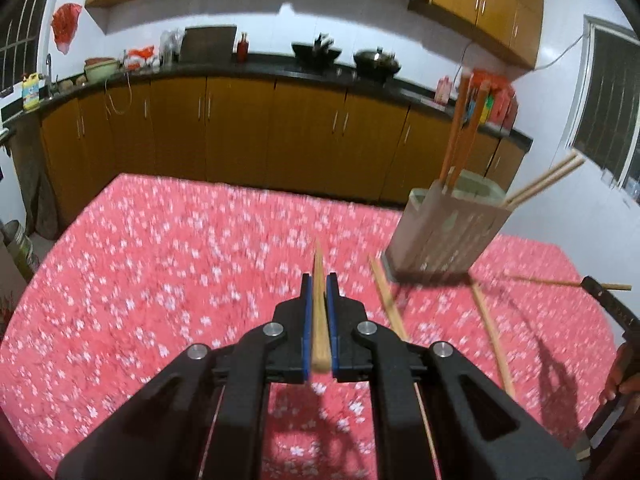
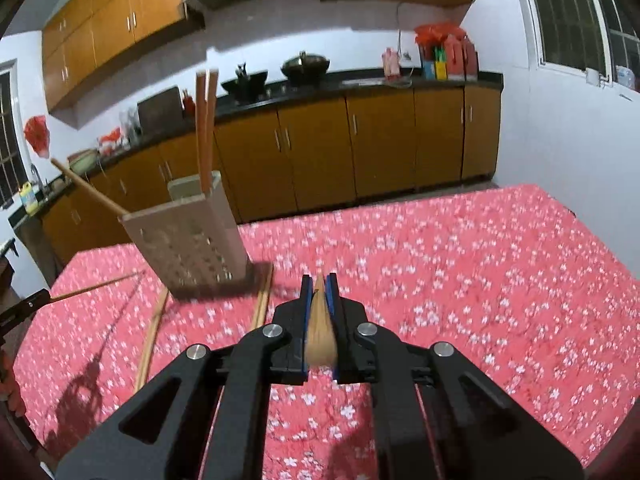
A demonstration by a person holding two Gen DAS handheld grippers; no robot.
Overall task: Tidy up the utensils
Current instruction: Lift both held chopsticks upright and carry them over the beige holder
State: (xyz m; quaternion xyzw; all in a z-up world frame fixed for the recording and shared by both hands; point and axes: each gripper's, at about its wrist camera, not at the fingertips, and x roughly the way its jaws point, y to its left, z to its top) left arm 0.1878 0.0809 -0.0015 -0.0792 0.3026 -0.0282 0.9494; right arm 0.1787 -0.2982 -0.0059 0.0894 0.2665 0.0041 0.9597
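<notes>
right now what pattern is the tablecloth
Pinkish red tablecloth scattered with small white blossoms, clearest in the right wrist view.

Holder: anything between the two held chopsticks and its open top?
Nothing visible blocks either path. The left tool and right tool are each shut on a chopstick, and only bare tablecloth lies toward the holder. Inside it, two reddish chopsticks stand upright and two pale ones lean out, partly crowding the opening.
</notes>
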